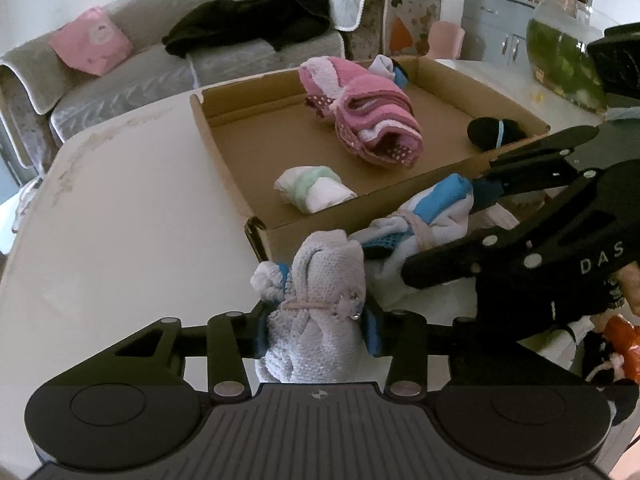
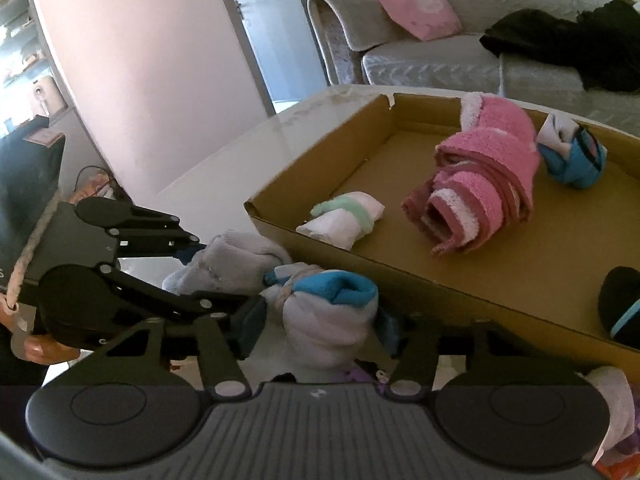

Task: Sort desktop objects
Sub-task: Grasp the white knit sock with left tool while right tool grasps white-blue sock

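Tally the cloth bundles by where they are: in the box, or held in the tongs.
In the box: 4 - pink towel, white-green roll, blue-white roll, black roll.
In the left tongs: 1 - white roll.
In the right tongs: 1 - blue-cuffed roll.
Total: 6.

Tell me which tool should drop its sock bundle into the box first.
Right, probably. The right tool holds its white-and-blue bundle close against the cardboard box wall; the left tool grips its white bundle slightly farther back.
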Action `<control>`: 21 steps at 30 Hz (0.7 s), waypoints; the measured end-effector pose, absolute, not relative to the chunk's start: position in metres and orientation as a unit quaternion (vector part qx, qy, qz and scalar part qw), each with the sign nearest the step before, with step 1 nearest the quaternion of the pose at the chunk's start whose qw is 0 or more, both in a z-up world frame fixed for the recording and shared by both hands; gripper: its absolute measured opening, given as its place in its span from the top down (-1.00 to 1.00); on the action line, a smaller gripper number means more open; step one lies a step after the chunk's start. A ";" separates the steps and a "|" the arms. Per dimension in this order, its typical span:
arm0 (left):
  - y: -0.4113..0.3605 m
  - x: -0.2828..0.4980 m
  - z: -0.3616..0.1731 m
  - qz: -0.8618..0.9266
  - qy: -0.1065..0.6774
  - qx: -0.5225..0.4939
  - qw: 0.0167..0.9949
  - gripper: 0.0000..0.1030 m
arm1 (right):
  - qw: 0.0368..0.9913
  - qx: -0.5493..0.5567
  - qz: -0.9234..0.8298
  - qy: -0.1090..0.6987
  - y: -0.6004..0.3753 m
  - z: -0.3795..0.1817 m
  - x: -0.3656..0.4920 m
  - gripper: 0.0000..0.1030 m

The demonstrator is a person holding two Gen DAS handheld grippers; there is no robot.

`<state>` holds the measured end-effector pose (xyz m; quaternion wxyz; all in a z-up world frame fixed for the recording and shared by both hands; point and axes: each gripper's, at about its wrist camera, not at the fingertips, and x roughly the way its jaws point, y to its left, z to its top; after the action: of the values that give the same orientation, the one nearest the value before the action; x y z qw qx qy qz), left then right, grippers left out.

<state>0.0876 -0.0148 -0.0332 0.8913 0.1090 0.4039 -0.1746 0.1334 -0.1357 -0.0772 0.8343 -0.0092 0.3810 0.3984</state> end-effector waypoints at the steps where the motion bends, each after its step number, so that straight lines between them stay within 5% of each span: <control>1: -0.016 0.086 -0.033 -0.175 0.404 0.114 0.890 0.05 | 0.834 -0.011 0.400 0.380 -0.137 -0.076 0.132 0.06; 21: -0.015 0.054 0.039 -0.191 0.306 0.100 0.927 0.05 | 0.854 0.006 0.410 0.321 -0.186 -0.032 0.116 0.09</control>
<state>0.0540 -0.0152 0.0390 0.9274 0.1002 0.3057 -0.1911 0.1160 -0.1857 -0.0315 0.8540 0.0056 0.3209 0.4095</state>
